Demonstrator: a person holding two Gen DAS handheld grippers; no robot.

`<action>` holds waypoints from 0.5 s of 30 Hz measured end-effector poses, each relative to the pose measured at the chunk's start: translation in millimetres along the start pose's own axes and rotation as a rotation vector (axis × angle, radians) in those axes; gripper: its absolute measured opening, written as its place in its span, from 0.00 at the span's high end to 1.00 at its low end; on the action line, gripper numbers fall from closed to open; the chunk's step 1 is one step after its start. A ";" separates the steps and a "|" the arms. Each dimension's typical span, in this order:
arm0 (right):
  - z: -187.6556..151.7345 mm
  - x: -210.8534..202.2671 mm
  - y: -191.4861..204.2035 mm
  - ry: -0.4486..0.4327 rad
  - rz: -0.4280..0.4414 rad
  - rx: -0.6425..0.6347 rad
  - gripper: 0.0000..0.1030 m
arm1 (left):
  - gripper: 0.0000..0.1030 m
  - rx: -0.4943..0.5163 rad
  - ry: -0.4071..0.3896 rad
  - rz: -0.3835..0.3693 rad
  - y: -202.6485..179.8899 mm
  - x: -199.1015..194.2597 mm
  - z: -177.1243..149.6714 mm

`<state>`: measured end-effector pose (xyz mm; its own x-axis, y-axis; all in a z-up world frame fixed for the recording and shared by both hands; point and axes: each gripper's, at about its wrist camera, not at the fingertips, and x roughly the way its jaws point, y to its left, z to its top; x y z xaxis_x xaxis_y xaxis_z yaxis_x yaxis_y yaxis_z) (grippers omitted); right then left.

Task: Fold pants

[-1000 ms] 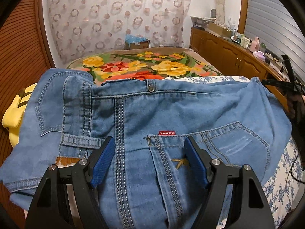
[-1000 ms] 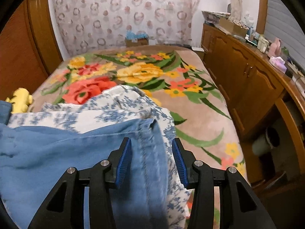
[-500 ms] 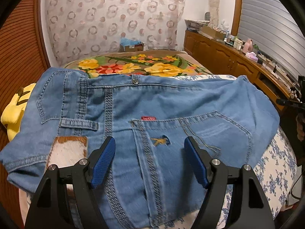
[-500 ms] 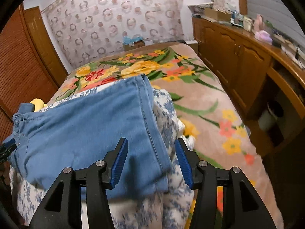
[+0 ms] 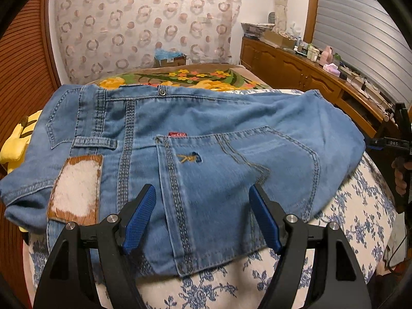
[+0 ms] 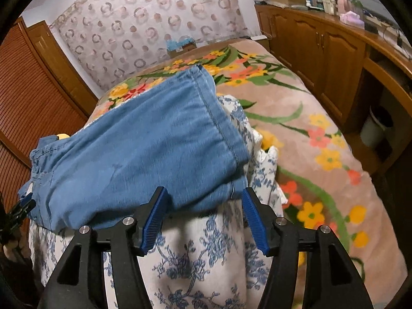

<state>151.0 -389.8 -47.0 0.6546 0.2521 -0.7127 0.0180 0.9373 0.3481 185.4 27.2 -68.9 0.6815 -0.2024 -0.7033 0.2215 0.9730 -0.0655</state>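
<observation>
The blue jeans (image 5: 206, 141) lie folded in a flat bundle on a white cloth with blue flowers (image 5: 360, 226). The back pocket, the waistband button and a brown-edged patch face up. My left gripper (image 5: 202, 215) is open and empty, just above the near edge of the jeans. In the right wrist view the jeans (image 6: 144, 149) show from their folded end. My right gripper (image 6: 204, 215) is open and empty, just short of that end. It also shows at the right edge of the left wrist view (image 5: 399, 149).
The bundle rests on a bed with a flowered blanket (image 6: 322, 134). A wooden cabinet (image 6: 334, 41) with small items on top runs along the right. A yellow soft toy (image 5: 15, 144) lies left of the jeans. A wooden slatted door (image 6: 31, 95) stands at the left.
Both grippers have drawn back and up from the jeans. The right one was around the fold's edge a second ago and is now clear of it. The jeans lie still.
</observation>
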 end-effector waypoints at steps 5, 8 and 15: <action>3.5 2.5 -2.5 0.031 0.015 0.066 0.40 | 0.27 -0.016 -0.008 0.014 5.2 -6.5 -2.6; 7.7 5.8 -0.2 0.037 0.021 0.080 0.40 | 0.27 -0.030 -0.017 0.030 11.9 -11.9 -4.4; 14.4 12.9 8.6 0.015 0.030 0.069 0.40 | 0.27 -0.085 -0.042 0.080 36.7 -25.9 -13.7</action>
<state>170.5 -382.0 -44.4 0.6445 0.2839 -0.7099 0.0508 0.9105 0.4103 166.4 69.7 -62.8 0.7233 -0.1266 -0.6788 0.1063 0.9917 -0.0717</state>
